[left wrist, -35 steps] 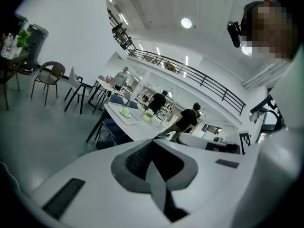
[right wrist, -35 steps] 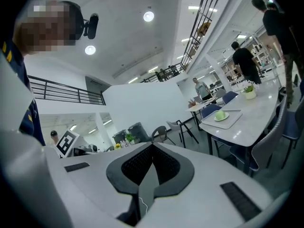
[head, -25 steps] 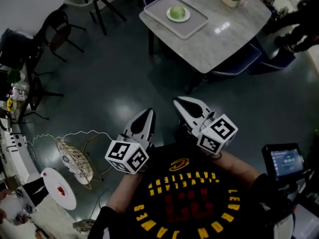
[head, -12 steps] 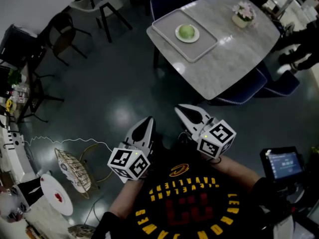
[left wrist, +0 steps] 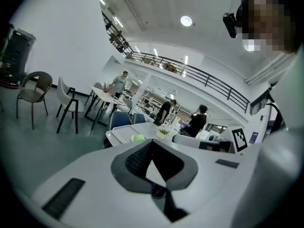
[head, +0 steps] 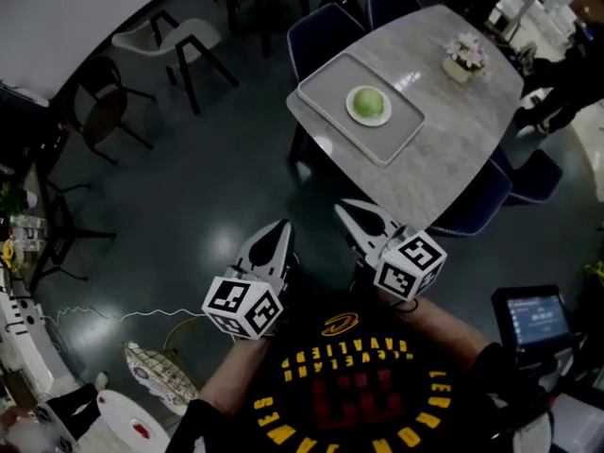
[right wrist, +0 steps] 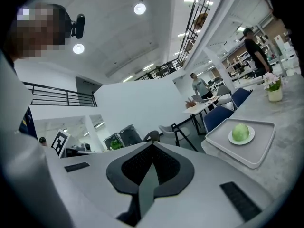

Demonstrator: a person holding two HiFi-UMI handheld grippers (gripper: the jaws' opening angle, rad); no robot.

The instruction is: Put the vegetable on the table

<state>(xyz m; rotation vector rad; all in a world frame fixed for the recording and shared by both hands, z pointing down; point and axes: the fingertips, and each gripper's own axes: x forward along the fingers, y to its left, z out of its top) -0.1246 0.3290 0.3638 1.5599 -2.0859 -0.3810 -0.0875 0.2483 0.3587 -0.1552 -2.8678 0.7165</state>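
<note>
A round green vegetable (head: 369, 103) lies on a small white plate inside a grey tray (head: 330, 81) on a marble-topped table (head: 444, 149), up and to the right in the head view. Both grippers are held out at chest height, short of the table's near corner and over the dark floor. My left gripper (head: 281, 226) is shut with nothing in it. My right gripper (head: 342, 206) is also shut and empty. The left gripper view has the vegetable (left wrist: 137, 137) far ahead, beyond the left gripper (left wrist: 152, 140). In the right gripper view, vegetable (right wrist: 240, 131) and tray (right wrist: 261, 152) lie right of the right gripper (right wrist: 153, 144).
A flower pot (head: 464, 57) stands on the table's far end. Blue chairs (head: 475, 217) (head: 326, 28) ring the table. A white chair (head: 156, 36) and a dark chair (head: 99, 111) stand at left. A wire basket (head: 165, 381) lies on the floor. People (left wrist: 197, 122) stand behind.
The table with the tray has drawn closer and lower in the head view as both grippers were carried toward it. Both grippers have stayed shut.
</note>
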